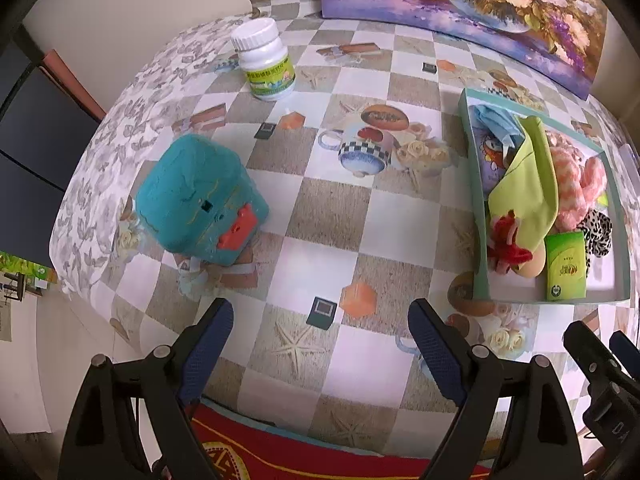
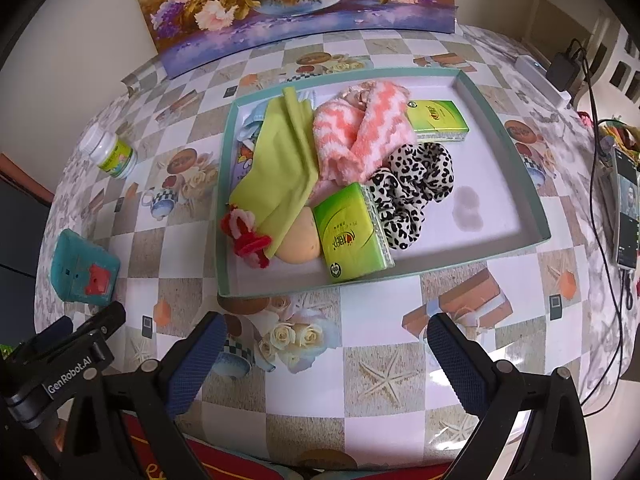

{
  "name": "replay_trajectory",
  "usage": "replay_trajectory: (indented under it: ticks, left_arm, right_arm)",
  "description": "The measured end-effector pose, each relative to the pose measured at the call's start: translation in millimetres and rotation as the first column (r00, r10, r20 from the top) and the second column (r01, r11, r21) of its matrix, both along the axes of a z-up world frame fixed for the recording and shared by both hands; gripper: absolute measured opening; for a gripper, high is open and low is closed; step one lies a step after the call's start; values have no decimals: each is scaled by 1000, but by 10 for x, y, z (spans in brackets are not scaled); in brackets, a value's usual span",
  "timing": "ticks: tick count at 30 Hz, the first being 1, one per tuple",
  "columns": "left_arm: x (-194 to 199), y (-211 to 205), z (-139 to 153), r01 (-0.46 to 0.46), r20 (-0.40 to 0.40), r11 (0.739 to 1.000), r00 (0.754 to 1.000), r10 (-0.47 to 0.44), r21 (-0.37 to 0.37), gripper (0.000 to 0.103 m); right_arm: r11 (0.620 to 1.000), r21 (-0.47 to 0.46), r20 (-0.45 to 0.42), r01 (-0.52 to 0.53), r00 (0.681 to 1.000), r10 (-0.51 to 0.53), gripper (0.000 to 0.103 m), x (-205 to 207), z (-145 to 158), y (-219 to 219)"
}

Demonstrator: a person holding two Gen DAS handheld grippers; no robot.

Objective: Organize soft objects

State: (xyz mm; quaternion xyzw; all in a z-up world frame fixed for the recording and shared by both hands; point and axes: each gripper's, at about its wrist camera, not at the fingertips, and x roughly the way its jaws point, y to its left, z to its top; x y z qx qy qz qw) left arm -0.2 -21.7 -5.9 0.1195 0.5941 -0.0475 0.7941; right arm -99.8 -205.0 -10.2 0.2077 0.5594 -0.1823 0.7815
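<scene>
A teal-rimmed tray (image 2: 516, 236) (image 1: 480, 240) on the table holds soft things: a lime cloth (image 2: 280, 160) (image 1: 528, 188), a pink-and-white fuzzy sock (image 2: 352, 132) (image 1: 572, 176), a leopard scrunchie (image 2: 412, 184) (image 1: 596, 232), a red fuzzy item (image 2: 244, 236) (image 1: 506, 244), a blue mask (image 1: 496, 124) and two green tissue packs (image 2: 350, 232) (image 2: 438, 120); the near pack also shows in the left wrist view (image 1: 566, 266). My left gripper (image 1: 320, 344) is open and empty over the table's front edge. My right gripper (image 2: 326, 364) is open and empty just before the tray.
A teal toy box with a red latch (image 1: 200, 204) (image 2: 82, 268) and a white pill bottle (image 1: 264, 60) (image 2: 112, 152) stand left of the tray. A flower painting (image 2: 296, 4) leans at the back. A phone and cables (image 2: 624, 208) lie at the right edge.
</scene>
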Motion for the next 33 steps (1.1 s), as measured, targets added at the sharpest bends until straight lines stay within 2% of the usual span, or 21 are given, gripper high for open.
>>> replay_trajectory:
  ticks: [24,33]
  left_arm:
    - [-40,131,57,-65,15,998,998,65,4,90]
    - [-32,125,50,-64,16,998,998,64,13,90]
  right_arm:
    - [1000,7,23,4,1000,-4,102,-90,51,57]
    - [1000,5,25,-2,1000,1,102,-82,62,62]
